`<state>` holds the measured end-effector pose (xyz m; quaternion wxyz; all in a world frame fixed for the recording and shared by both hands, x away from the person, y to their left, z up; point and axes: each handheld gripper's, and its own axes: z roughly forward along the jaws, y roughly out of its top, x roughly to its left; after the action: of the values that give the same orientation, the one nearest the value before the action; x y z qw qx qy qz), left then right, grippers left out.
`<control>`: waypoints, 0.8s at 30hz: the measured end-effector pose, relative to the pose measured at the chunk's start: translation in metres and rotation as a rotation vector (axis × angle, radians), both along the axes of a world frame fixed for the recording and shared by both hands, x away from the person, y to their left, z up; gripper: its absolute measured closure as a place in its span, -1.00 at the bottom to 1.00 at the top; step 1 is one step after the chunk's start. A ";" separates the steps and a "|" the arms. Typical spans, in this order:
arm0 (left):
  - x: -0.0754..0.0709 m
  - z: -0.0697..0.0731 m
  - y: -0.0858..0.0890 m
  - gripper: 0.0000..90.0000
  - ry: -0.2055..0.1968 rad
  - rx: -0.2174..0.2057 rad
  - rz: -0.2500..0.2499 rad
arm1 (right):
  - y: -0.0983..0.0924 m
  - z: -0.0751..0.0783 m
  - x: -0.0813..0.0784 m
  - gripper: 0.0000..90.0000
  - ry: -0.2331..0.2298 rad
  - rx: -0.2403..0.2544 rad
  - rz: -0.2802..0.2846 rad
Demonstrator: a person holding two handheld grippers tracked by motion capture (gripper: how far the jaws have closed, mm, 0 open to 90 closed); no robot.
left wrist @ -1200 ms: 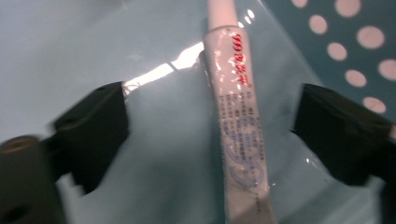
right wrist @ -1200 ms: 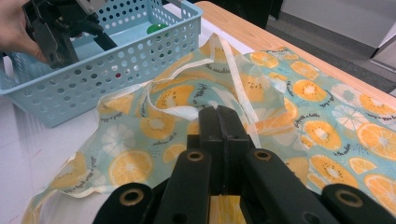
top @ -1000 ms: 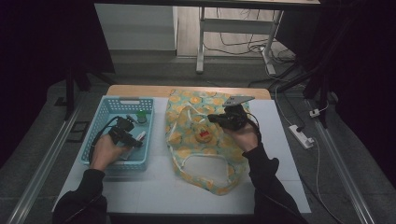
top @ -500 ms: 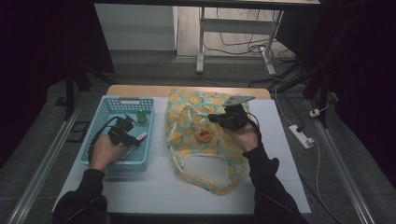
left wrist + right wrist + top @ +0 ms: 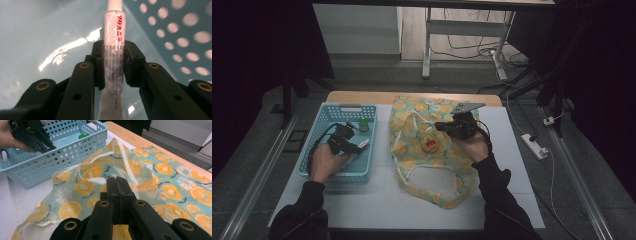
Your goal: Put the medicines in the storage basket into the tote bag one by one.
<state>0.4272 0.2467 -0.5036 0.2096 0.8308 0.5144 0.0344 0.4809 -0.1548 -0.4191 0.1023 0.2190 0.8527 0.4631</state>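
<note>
Left gripper (image 5: 354,146) sits inside the blue basket (image 5: 324,116), at about 9 o'clock on the table (image 5: 377,200) in the high view. Its jaws have just been closing and now clamp a white tube (image 5: 113,62) with red print; pads press both sides of it in the left gripper view. Tube's cap end runs off the top edge of that view, and its tail drops behind the jaws, so the full length isn't readable. From the high view the tube is just a pale sliver by the gripper tip.

Green-topped item (image 5: 364,128) sits in the basket at 12 o'clock from the left gripper; too small to identify.

Right gripper (image 5: 439,126) is over the citrus-print bag (image 5: 432,175) at table centre, jaws fully together. In the right gripper view the tips meet at the bag's folded edge; can't tell whether fabric is pinched, the jaws hide the contact.

A small red and yellow thing (image 5: 430,145) lies on the bag at 7 o'clock from the right gripper, blurred.
</note>
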 end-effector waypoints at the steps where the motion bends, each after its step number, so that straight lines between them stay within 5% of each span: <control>1: 0.000 0.002 0.001 0.62 -0.007 -0.010 0.003 | 0.000 0.000 0.000 1.00 0.000 0.000 0.000; 24: -0.018 0.053 0.013 0.62 -0.151 -0.102 0.027 | -0.001 -0.001 0.001 1.00 0.000 -0.001 -0.003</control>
<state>0.4096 0.2595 -0.4502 0.2893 0.8071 0.5094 0.0734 0.4815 -0.1556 -0.4199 0.1032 0.2203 0.8526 0.4625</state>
